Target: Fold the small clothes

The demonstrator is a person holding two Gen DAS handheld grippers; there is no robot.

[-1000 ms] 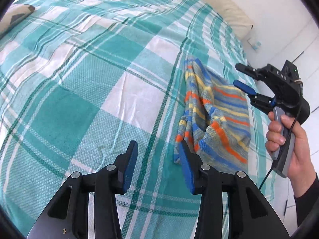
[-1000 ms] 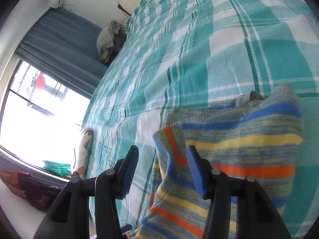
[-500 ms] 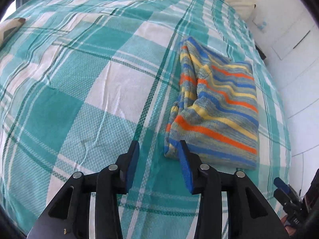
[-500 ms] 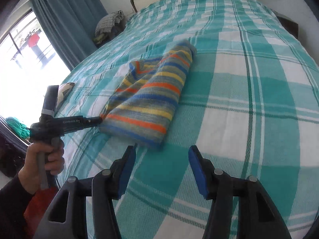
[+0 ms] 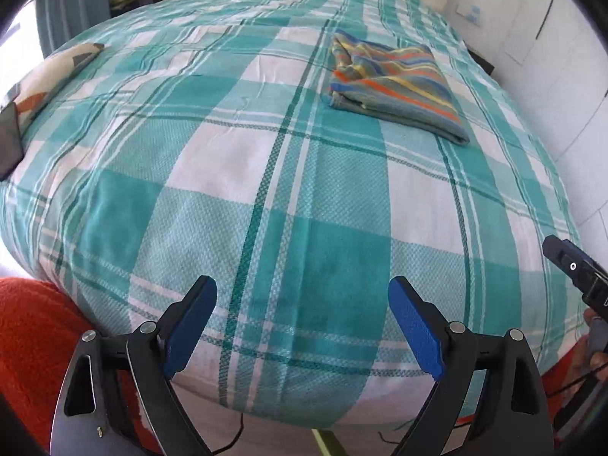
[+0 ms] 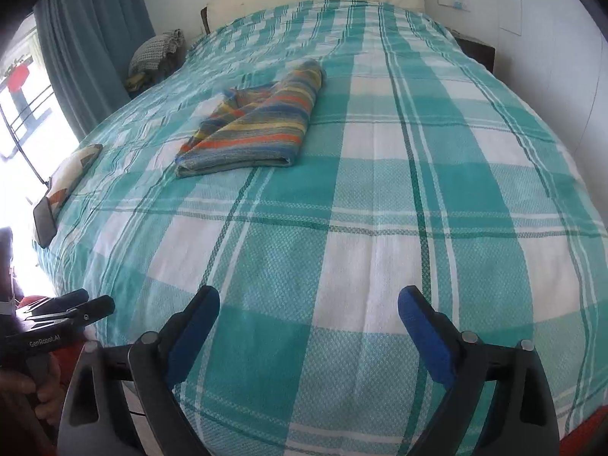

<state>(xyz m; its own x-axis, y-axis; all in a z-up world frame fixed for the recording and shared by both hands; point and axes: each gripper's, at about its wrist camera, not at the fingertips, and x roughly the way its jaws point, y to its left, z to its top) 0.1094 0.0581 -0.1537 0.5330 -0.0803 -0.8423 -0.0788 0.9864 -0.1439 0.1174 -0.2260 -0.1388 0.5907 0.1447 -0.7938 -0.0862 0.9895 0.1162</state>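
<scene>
I note both my left gripper [image 5: 302, 325] and right gripper [image 6: 308, 332] spread wide and empty, folded striped garment [image 6: 258, 121] upper left on the plaid bedspread [image 6: 380, 228], lower-left handle lettered "GenRobot".

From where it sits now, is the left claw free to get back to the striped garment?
Probably yes. The left claw is open and empty near the foot of the bed, and only bare plaid bedspread lies between it and the folded striped garment. Nothing blocks the way, though the garment lies well ahead.
</scene>
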